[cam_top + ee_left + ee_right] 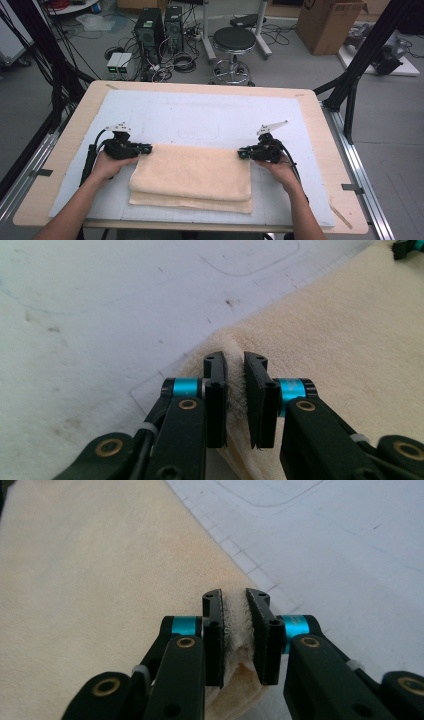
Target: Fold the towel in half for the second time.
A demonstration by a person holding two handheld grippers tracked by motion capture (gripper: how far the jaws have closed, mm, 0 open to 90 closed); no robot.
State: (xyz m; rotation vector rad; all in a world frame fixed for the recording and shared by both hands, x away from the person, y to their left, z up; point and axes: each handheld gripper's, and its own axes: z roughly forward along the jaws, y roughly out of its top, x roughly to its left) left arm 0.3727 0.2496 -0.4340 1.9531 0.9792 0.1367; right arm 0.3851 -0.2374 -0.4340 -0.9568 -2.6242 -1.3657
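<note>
A cream towel (192, 175), folded over on itself, lies on the near half of the white mat (200, 112). My left gripper (147, 148) is at the towel's far left corner, held by a hand from the left. In the left gripper view the towel (350, 340) bunches up between the jaws of my left gripper (235, 360), which is shut on that corner. My right gripper (241, 152) is at the far right corner. The right gripper view has my right gripper (235, 597) pinching a fold of the towel (100, 580) at its edge.
The mat covers a wooden table (75, 130) with metal rails along both sides. Beyond the table's far edge stand a black stool (234, 40), computer towers (157, 27) with cables on the floor, and a cardboard box (327, 22).
</note>
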